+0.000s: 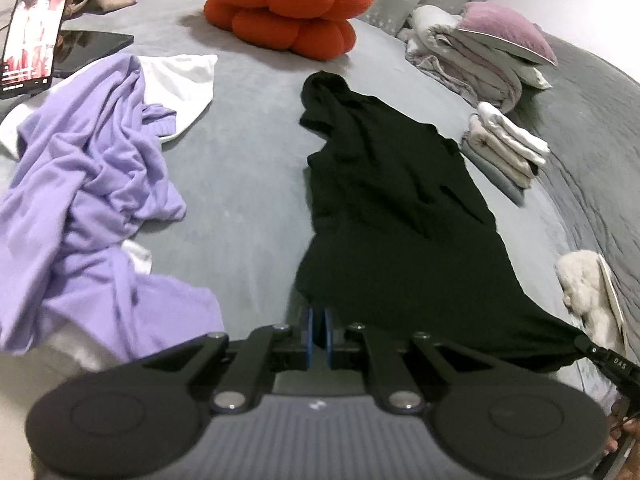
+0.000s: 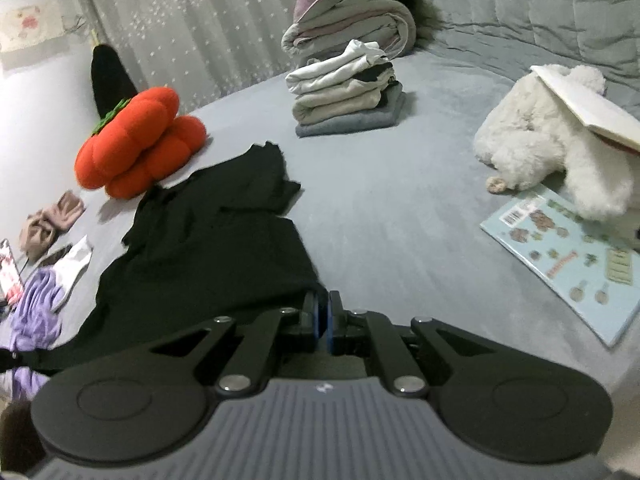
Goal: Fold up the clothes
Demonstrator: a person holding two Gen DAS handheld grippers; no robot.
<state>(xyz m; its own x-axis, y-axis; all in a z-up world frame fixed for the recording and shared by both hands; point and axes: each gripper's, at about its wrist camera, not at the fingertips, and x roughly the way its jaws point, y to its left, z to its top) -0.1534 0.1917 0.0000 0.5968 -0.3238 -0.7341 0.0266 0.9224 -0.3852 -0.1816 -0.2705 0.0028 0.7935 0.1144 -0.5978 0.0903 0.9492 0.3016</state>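
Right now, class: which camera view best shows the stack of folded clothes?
The right wrist view: the stack of folded clothes stands whole and near centre, its layers distinct. The left wrist view shows the stack small and distorted near the right edge.

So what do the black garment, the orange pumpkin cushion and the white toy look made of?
Black garment: thin matte knit, probably jersey; it drapes in soft folds. Orange pumpkin cushion: plush fabric with a fuzzy nap over stuffed lobes. White toy: curly, fleecy pile, likely synthetic fur.
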